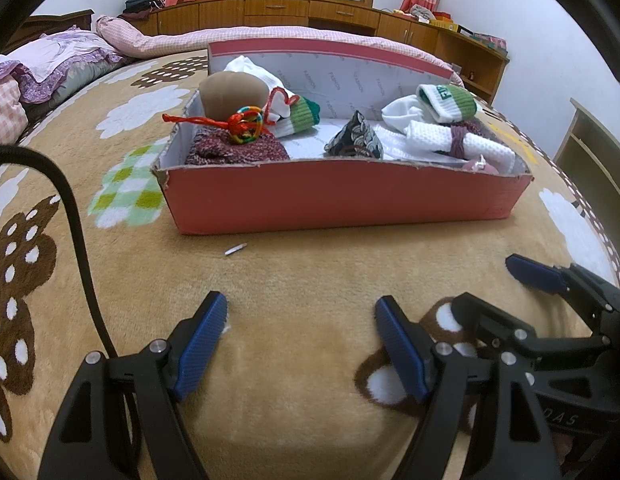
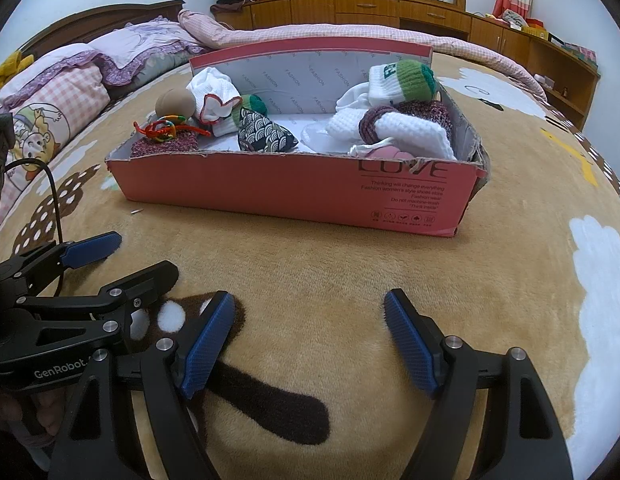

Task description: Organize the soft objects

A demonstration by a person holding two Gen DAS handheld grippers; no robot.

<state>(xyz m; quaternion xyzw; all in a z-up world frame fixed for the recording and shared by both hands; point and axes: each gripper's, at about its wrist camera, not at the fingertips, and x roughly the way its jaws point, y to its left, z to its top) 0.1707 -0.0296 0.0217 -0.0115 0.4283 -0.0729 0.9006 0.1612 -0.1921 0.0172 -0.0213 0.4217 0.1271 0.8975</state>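
soft objects sit packed in a red cardboard box [image 1: 341, 200] on the tan blanket [image 1: 294, 280]: a brown ball [image 1: 230, 94] and red cord with rainbow ring [image 1: 246, 120] at its left end, a dark patterned pouch [image 1: 355, 138] mid-floor, white and green socks [image 1: 449, 100] and a rolled white cloth [image 1: 465, 142] at the right end. the near wall's top edge is torn and ragged; the back wall stands higher. a bare strip of box floor lies between pouch and left pile. open blanket runs from the box's near wall to both grippers, with only a small white scrap [image 1: 234, 249] on it. left gripper [image 1: 302, 344] and right gripper [image 2: 310, 344] rest side by side, jaws apart, nothing between them.
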